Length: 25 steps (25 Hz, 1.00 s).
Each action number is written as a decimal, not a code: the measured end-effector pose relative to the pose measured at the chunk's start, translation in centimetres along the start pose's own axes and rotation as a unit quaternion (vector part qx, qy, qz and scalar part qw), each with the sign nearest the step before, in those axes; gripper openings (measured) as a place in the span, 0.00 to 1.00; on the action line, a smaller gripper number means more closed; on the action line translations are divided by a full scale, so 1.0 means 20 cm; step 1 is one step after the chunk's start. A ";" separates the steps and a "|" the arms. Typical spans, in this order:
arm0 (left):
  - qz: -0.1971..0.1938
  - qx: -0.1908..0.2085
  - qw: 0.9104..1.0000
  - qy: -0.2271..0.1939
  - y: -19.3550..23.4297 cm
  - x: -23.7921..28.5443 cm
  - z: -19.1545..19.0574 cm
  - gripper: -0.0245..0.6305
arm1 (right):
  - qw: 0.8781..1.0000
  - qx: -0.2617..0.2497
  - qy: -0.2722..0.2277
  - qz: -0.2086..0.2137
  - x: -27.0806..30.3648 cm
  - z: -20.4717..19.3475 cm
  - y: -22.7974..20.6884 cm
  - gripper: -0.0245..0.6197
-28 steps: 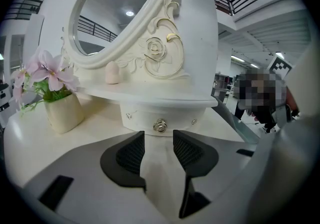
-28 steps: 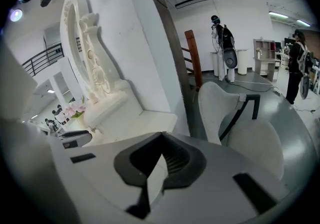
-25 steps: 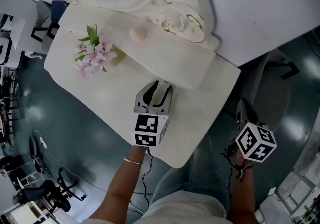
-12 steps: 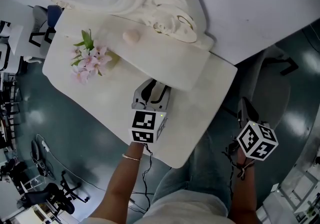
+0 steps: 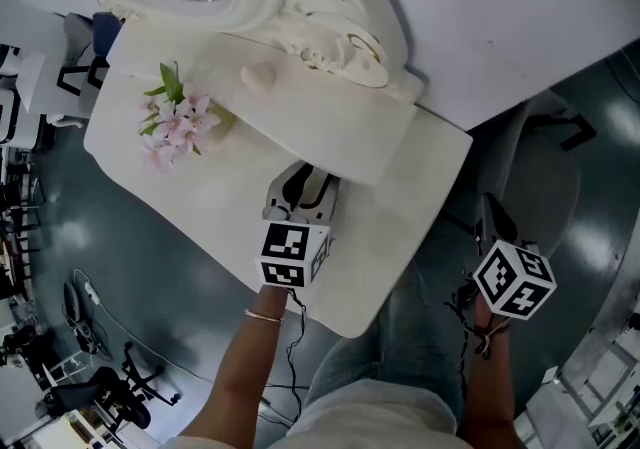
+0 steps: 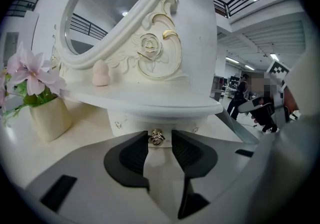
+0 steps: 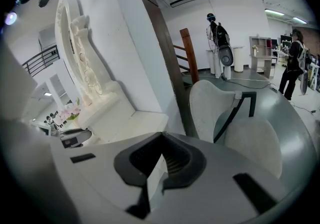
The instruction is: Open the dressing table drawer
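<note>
My left hand [image 5: 262,322] reaches out over the front of the counter [image 5: 200,199], holding the left gripper [image 5: 312,179] tilted somewhat downward toward the raised shelf [image 6: 150,104]. The drawer [image 6: 131,124] sits under that shelf's lip, its front set back. Its small metal knob [image 6: 157,138] stands between the gripper's jaws. They are closing, but there is a gap beside the knob and the pads do not press on it.

My right gripper [image 5: 488,209] hangs off the counter's right side above the dark glossy floor [image 5: 120,267]. It is angled down, and its jaws seem to meet at the tips with nothing between them.

The counter is cream-white, with an oval mirror [image 6: 107,8] in a carved, gilt-touched frame. A pot of pink flowers [image 5: 172,122] stands at the left, and a pale pink egg-shaped thing [image 6: 101,73] rests on the shelf. A white chair [image 7: 235,118] stands to the right, and people stand far off in the hall.
</note>
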<state>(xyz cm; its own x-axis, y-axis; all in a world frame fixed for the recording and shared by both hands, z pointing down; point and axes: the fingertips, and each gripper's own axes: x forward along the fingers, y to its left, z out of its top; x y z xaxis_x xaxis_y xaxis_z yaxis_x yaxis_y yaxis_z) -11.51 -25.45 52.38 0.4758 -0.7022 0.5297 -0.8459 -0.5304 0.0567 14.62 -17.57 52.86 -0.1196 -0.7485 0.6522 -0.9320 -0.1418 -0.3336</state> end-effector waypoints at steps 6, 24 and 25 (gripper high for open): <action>0.003 -0.002 1.000 -0.001 0.01 0.00 0.00 0.25 | 1.000 -0.001 0.002 0.001 0.00 -0.01 -0.01 0.05; 0.012 -0.001 1.000 0.000 0.03 0.00 0.00 0.20 | 1.000 -0.009 0.005 -0.003 -0.01 -0.03 -0.03 0.05; 0.012 -0.003 1.000 0.000 0.03 0.00 0.00 0.20 | 1.000 -0.009 0.005 -0.003 -0.01 -0.02 -0.03 0.05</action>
<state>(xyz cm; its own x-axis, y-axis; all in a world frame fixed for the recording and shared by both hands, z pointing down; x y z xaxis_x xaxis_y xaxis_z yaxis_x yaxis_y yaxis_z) -11.98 -25.75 52.45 0.4560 -0.7143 0.5309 -0.8582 -0.5109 0.0496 15.07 -17.05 53.31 -0.1168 -0.7416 0.6606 -0.9389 -0.1344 -0.3168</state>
